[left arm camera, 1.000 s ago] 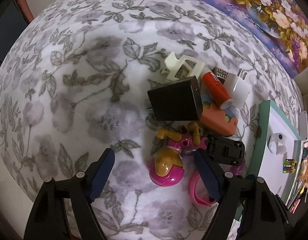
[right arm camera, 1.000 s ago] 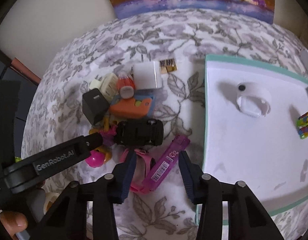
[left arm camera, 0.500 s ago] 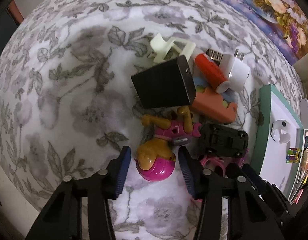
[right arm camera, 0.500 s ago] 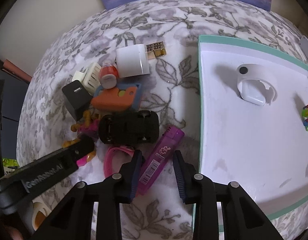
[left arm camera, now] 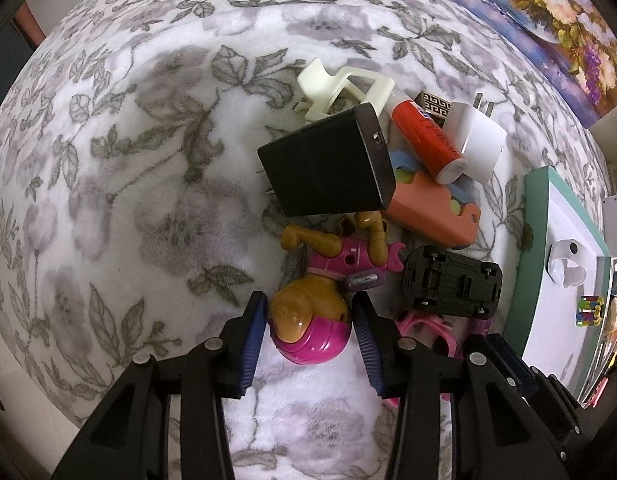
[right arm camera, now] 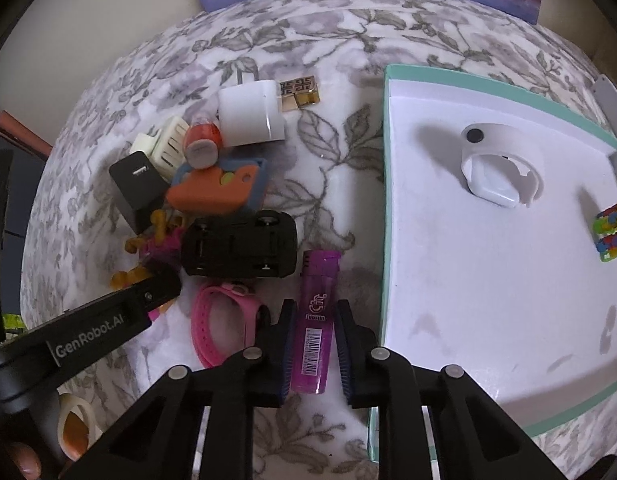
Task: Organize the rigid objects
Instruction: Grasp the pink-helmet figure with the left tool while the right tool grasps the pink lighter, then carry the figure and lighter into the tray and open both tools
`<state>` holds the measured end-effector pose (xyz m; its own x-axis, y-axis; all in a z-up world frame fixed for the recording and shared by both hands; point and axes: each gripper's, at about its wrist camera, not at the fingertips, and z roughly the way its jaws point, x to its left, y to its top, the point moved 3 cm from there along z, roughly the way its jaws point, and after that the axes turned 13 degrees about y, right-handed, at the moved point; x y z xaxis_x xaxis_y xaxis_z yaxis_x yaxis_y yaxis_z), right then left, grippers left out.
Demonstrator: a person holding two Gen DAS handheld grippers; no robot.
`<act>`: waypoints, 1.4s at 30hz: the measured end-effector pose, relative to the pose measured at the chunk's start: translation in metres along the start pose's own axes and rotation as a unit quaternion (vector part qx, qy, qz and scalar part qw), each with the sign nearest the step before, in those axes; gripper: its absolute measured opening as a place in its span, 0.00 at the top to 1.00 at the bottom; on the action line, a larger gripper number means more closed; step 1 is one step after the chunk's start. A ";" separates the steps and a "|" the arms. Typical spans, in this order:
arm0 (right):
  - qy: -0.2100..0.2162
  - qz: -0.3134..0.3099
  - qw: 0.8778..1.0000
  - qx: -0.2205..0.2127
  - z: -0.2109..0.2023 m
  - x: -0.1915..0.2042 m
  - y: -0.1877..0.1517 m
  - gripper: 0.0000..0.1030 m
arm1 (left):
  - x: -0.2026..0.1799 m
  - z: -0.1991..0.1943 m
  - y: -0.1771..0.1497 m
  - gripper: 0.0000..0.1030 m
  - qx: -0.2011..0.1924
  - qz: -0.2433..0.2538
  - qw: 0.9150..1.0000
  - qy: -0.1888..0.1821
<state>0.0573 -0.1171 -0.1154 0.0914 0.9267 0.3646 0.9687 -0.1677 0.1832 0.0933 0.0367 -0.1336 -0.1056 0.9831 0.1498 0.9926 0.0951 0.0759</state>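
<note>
A pile of small objects lies on the floral cloth. My left gripper (left arm camera: 310, 338) is closed around the pink-and-brown toy figure (left arm camera: 308, 328), pads touching its helmeted head. My right gripper (right arm camera: 314, 344) has its pads on both sides of the purple lighter (right arm camera: 317, 320), which lies flat beside the tray. A black toy car (right arm camera: 240, 250) lies upside down beside them; it also shows in the left wrist view (left arm camera: 452, 282). A black charger (left arm camera: 328, 166), orange case (left arm camera: 432, 210), red tube (left arm camera: 426, 136), white plug (left arm camera: 476, 140) and cream clip (left arm camera: 340, 88) lie behind.
A white tray with a teal rim (right arm camera: 384, 200) lies at the right, holding a white holder (right arm camera: 500, 168) and a colourful block toy (right arm camera: 612, 232). A pink watch strap (right arm camera: 220, 324) lies left of the lighter. A floral painting (left arm camera: 528, 12) stands behind.
Both grippers moved forward and narrowed. The left jaws came in onto the toy figure's head. The right jaws came around the purple lighter.
</note>
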 end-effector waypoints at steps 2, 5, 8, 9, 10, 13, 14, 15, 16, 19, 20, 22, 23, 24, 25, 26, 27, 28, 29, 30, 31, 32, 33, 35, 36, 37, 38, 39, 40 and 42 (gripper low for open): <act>-0.006 -0.007 1.000 0.000 0.001 0.002 0.000 0.80 | -0.002 0.001 0.001 0.56 0.000 0.001 1.000 0.002; -0.016 -0.022 1.000 0.001 0.004 0.005 -0.001 0.79 | -0.003 -0.002 0.001 0.56 -0.002 0.005 1.000 0.007; -0.030 -0.039 0.999 0.001 0.006 0.010 -0.002 0.79 | -0.009 -0.002 0.003 0.56 -0.005 0.011 1.000 0.015; -0.035 -0.047 0.998 0.001 0.007 0.012 -0.003 0.79 | -0.010 -0.002 0.003 0.56 -0.006 0.012 1.000 0.018; -0.037 -0.050 0.998 0.001 0.008 0.013 -0.003 0.79 | -0.012 -0.002 0.003 0.56 -0.006 0.013 1.000 0.019; -0.049 -0.062 0.997 0.006 0.014 0.015 -0.005 0.79 | -0.014 -0.002 0.002 0.56 -0.009 0.013 1.000 0.017; -0.054 -0.067 0.996 0.006 0.014 0.016 -0.005 0.79 | -0.015 -0.002 0.002 0.56 -0.009 0.013 1.000 0.017; -0.057 -0.071 0.996 0.006 0.014 0.017 -0.006 0.79 | -0.015 -0.002 0.002 0.56 -0.009 0.013 1.000 0.017; -0.057 -0.071 0.996 0.006 0.014 0.017 -0.006 0.79 | -0.015 -0.002 0.002 0.56 -0.009 0.013 1.000 0.017; -0.053 -0.067 0.996 0.005 0.015 0.017 -0.005 0.79 | -0.015 -0.003 0.002 0.56 -0.010 0.015 1.000 0.019; -0.053 -0.068 0.996 0.005 0.015 0.017 -0.005 0.79 | -0.015 -0.004 0.002 0.56 -0.011 0.015 1.000 0.017; -0.056 -0.072 0.996 0.005 0.015 0.017 -0.005 0.79 | -0.016 -0.004 0.001 0.56 -0.012 0.016 1.000 0.020; -0.059 -0.075 0.995 0.005 0.017 0.020 -0.006 0.79 | -0.016 -0.004 0.001 0.56 -0.012 0.016 1.000 0.020; -0.061 -0.076 0.995 0.005 0.018 0.023 -0.007 0.79 | -0.016 -0.004 0.002 0.56 -0.012 0.015 1.000 0.019; -0.060 -0.074 0.995 0.005 0.018 0.025 -0.008 0.79 | -0.015 -0.005 0.002 0.56 -0.011 0.012 1.000 0.017; -0.056 -0.070 0.996 0.005 0.018 0.025 -0.008 0.79 | -0.014 -0.005 0.002 0.56 -0.012 0.009 1.000 0.014; -0.049 -0.064 0.997 0.005 0.016 0.025 -0.008 0.80 | -0.013 -0.007 0.002 0.56 -0.013 0.005 1.000 0.014; -0.042 -0.060 0.997 0.004 0.015 0.023 -0.008 0.80 | -0.011 -0.009 0.003 0.56 -0.016 0.003 1.000 0.015; -0.036 -0.056 0.998 0.002 0.012 0.022 -0.007 0.80 | -0.009 -0.012 0.003 0.56 -0.020 0.001 1.000 0.017; -0.031 -0.053 0.998 -0.001 0.009 0.022 -0.007 0.80 | -0.007 -0.017 0.003 0.56 -0.027 -0.002 0.999 0.018; -0.024 -0.052 0.998 -0.006 0.004 0.022 -0.006 0.80 | -0.006 -0.021 0.004 0.56 -0.033 -0.005 0.999 0.017; -0.019 -0.051 0.999 -0.009 0.001 0.022 -0.005 0.81 | -0.004 -0.028 0.004 0.56 -0.044 -0.009 0.999 0.015; -0.011 -0.049 0.999 -0.014 -0.004 0.023 -0.003 0.83 | -0.002 -0.037 0.005 0.56 -0.057 -0.012 0.998 0.014; -0.001 -0.047 0.999 -0.024 -0.015 0.026 -0.002 0.87 | 0.002 -0.052 0.005 0.56 -0.081 -0.019 0.996 0.012; 0.006 -0.046 0.998 -0.030 -0.021 0.027 -0.001 0.88 | 0.004 -0.059 0.004 0.56 -0.092 -0.021 0.996 0.011; 0.012 -0.045 0.998 -0.036 -0.026 0.026 0.000 0.88 | 0.005 -0.068 0.003 0.56 -0.105 -0.024 0.994 0.008; 0.017 -0.044 0.998 -0.043 -0.032 0.026 0.002 0.88 | 0.006 -0.074 0.002 0.57 -0.114 -0.026 0.993 0.007; 0.020 -0.044 0.998 -0.048 -0.035 0.024 0.002 0.88 | 0.007 -0.078 0.002 0.57 -0.121 -0.027 0.992 0.006; 0.022 -0.043 0.998 -0.050 -0.038 0.023 0.003 0.88 | 0.007 -0.083 0.000 0.57 -0.128 -0.028 0.991 0.005; 0.030 -0.037 0.998 -0.050 -0.040 0.020 0.003 0.88 | 0.007 -0.090 -0.001 0.57 -0.134 -0.032 0.990 0.003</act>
<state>0.0529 -0.1123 -0.0711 0.0027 0.9162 0.4007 0.9439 -0.1346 0.3015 0.0862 0.0298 -0.0439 -0.1696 0.9752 0.1419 0.9319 0.1119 0.3449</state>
